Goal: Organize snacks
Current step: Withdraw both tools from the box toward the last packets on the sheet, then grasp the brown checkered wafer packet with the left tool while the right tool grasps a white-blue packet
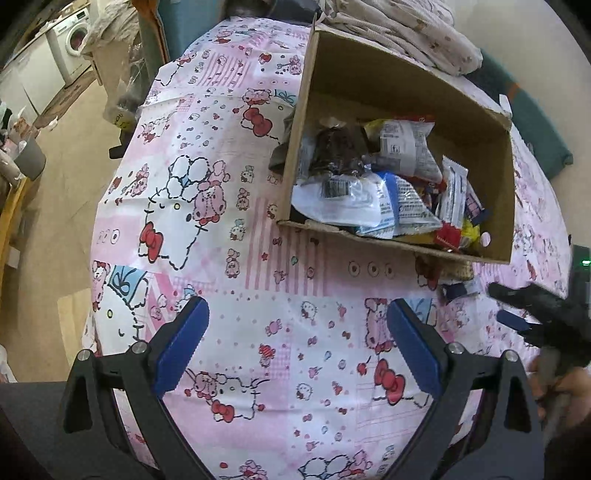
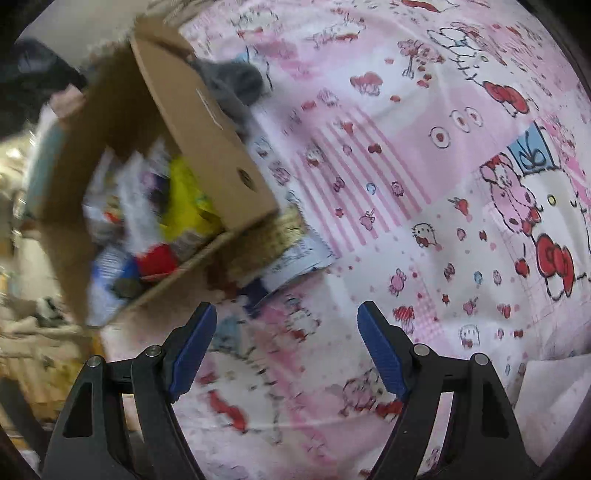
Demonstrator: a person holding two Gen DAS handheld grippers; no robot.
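Observation:
An open cardboard box (image 1: 476, 122) full of mixed snack packets (image 1: 388, 184) sits on a table with a pink cartoon-print cloth (image 1: 221, 206). My left gripper (image 1: 297, 332) is open and empty, low over the cloth in front of the box. A few snack packets (image 1: 458, 286) lie half under the box's near right corner. My right gripper shows at the right edge of the left wrist view (image 1: 517, 310). In the right wrist view my right gripper (image 2: 286, 334) is open and empty, close to the box (image 2: 207, 147) and the packets (image 2: 295, 254) poking out beneath it.
A grey cloth bundle (image 2: 236, 85) lies beside the box's far side. Folded patterned bedding (image 1: 406, 26) lies behind the box. A washing machine (image 1: 72, 40) and a wooden floor (image 1: 66, 162) are to the left of the table.

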